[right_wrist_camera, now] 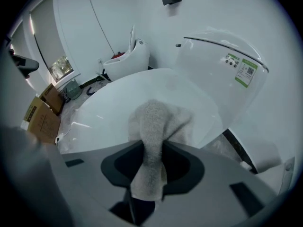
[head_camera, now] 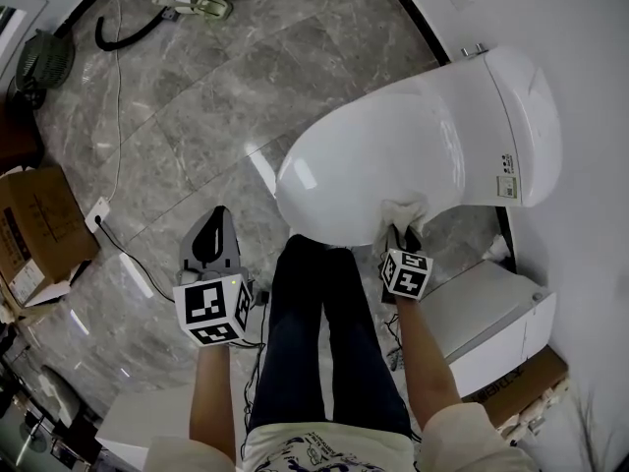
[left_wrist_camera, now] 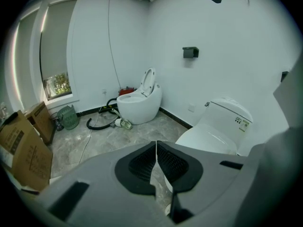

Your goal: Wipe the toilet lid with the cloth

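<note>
Head view, entries as we find them.

1. Toilet lid (head_camera: pixel 373 155): white, glossy and shut down, lying just ahead of our knees.
2. Cloth (head_camera: pixel 405 209): pale terry, bunched on the lid's near right edge and touching it.
3. Right tongs (head_camera: pixel 402 232): clamped on the cloth. In the right gripper view, a fold is pinched between the pads, one loose end hangs back toward the camera, and the rest spreads forward on the lid. We judge the grip sits mid-cloth so that fabric, not hard plastic, meets the lid.
4. Left tongs (head_camera: pixel 216 222): jaws together on nothing, low over the marble floor (head_camera: pixel 197 116) and well apart from the toilet. We take them to be parked aside, leaving the wiping side free.
5. Second toilet (left_wrist_camera: pixel 139 100) and cardboard box (head_camera: pixel 34 229): both far off and not involved.

Our reading of progress: the cloth is at the near edge, and most of the lid lies beyond it.
</note>
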`<state>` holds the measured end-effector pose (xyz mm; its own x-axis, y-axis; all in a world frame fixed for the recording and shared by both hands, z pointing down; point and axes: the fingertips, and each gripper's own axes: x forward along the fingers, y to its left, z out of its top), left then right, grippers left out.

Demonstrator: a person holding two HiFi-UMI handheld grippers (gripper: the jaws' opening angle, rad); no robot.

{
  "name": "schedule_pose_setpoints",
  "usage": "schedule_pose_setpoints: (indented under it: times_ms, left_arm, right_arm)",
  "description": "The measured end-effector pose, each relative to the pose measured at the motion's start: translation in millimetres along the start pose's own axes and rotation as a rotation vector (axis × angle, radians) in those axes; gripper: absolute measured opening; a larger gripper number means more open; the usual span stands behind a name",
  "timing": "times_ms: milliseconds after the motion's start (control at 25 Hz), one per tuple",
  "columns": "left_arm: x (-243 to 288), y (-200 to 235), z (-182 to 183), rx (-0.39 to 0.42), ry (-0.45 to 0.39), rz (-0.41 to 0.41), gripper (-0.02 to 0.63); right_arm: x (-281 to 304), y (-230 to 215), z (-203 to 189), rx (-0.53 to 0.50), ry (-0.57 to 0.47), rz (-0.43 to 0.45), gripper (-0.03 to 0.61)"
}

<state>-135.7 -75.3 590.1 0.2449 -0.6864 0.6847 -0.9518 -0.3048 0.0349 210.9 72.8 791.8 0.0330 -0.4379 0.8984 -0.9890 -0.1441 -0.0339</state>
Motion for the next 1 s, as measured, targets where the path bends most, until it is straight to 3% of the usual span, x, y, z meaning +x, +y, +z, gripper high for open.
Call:
schedule_pose_setpoints:
  times_ms: [360,800,1000]
  left_arm:
    - [-1.5,15.3,-7.1,-0.038,0.0,0.018,0.014]
    - [-14.9,45.3,-19.5,-0.068,0.002,0.052,0.014]
    - [-19.1,53.2,-25.8,-0.085,0.005,0.065,0.014]
  right_arm:
    - [3.2,67.9,-2.3,-0.031,0.012,0.049,0.112]
    - [9.0,159.9,3.3,-0.174,0.032,0.159,0.117]
    - [13.8,187.0,5.7,-0.192,0.042,0.2,0.118]
